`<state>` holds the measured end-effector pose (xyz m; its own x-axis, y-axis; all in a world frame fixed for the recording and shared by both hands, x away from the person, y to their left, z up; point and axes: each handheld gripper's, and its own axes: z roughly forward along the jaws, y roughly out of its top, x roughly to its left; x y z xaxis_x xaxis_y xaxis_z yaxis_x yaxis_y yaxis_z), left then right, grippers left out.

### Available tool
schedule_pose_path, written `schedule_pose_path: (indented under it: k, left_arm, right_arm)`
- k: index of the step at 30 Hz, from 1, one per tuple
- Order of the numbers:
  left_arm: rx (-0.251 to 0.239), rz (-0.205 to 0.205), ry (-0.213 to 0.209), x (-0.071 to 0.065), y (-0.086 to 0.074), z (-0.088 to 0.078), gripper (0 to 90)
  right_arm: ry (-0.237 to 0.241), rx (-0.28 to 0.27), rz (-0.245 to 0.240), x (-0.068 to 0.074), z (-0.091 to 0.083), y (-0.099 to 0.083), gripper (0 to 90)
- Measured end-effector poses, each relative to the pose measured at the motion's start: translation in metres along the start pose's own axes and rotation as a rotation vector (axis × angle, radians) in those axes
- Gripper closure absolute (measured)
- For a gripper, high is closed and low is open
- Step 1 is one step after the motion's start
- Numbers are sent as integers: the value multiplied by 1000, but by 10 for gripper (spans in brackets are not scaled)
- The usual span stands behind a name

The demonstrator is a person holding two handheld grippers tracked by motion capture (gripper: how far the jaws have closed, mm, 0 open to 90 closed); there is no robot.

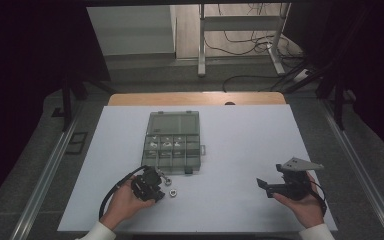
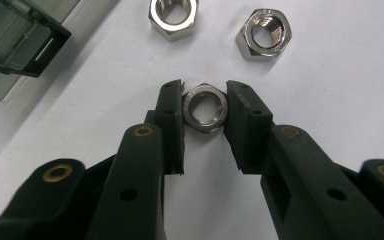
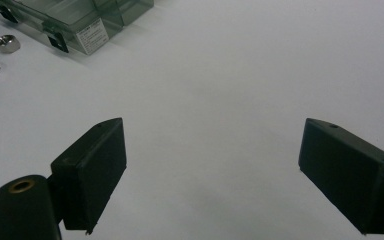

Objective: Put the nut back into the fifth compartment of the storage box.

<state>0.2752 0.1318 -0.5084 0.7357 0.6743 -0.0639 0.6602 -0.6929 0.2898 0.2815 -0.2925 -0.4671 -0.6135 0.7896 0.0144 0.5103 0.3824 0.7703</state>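
Left hand-held gripper [image 2: 204, 107] low on the white desk [image 1: 240, 150], jaws clamped on a steel hex nut [image 2: 205, 108] lying flat on the surface. Two more hex nuts [image 2: 263, 34] lie just beyond it, apart from each other. Clear plastic compartment box [image 1: 172, 142] sits near, lid open. Right hand-held gripper [image 3: 212, 175] hovers well apart over bare desk, jaws spread wide, nothing between them.

The place looks like a lab or recording workspace: a white tabletop [image 1: 240, 150] stands between dark curtains [image 1: 25, 75] and metal rails [image 1: 45, 175], while loose cables [image 1: 250, 42] trail over the floor around a metal stand [image 1: 240, 25] behind it.
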Motion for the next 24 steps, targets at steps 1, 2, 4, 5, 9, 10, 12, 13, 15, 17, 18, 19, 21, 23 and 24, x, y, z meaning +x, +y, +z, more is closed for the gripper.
schedule_pose_path:
  k: [1,2,4,5,9,10,12,13,15,17,18,19,21,23,24]
  left_arm:
    - [0,0,-5,0,0,0,699]
    - [0,0,-8,1,0,0,699]
    - [-6,-6,-8,2,-1,-2,699]
    - [-10,-10,-9,4,-1,-3,699]
    - [-34,-20,-19,8,-3,-9,699]
    - [-37,-22,-19,9,-3,-10,699]
    - [-43,-26,-15,10,-4,-12,699]
    - [-44,-28,-15,11,-4,-13,699]
    - [-46,-29,-14,12,-4,-15,699]
    - [-58,-37,-9,16,-4,-19,699]
    - [-61,-40,-11,18,-4,-21,699]
    - [-64,-43,-13,20,-4,-23,700]
    - [-72,-53,-12,24,-3,-27,699]
    - [-76,-60,-12,28,-3,-30,699]
    - [-81,-65,-14,30,-2,-30,699]
  right_arm:
    - [0,-3,-1,0,0,1,122]
    - [0,-4,-2,1,0,1,122]
    - [-1,0,-2,1,0,1,122]
    - [-2,1,-4,1,0,0,122]
    - [-2,8,-1,-1,1,-1,122]
    - [-2,8,-1,-1,1,-1,122]
    - [0,9,0,-1,1,0,122]
    - [-1,9,-1,0,2,0,122]
    - [-1,10,0,0,1,0,122]
    - [-2,9,1,-1,1,0,122]
    - [-3,9,2,-1,1,0,122]
    - [-4,9,0,-1,2,0,122]
    - [-4,13,-1,0,2,0,122]
    - [-6,16,-6,0,3,0,122]
    - [-6,17,-7,0,3,-1,122]
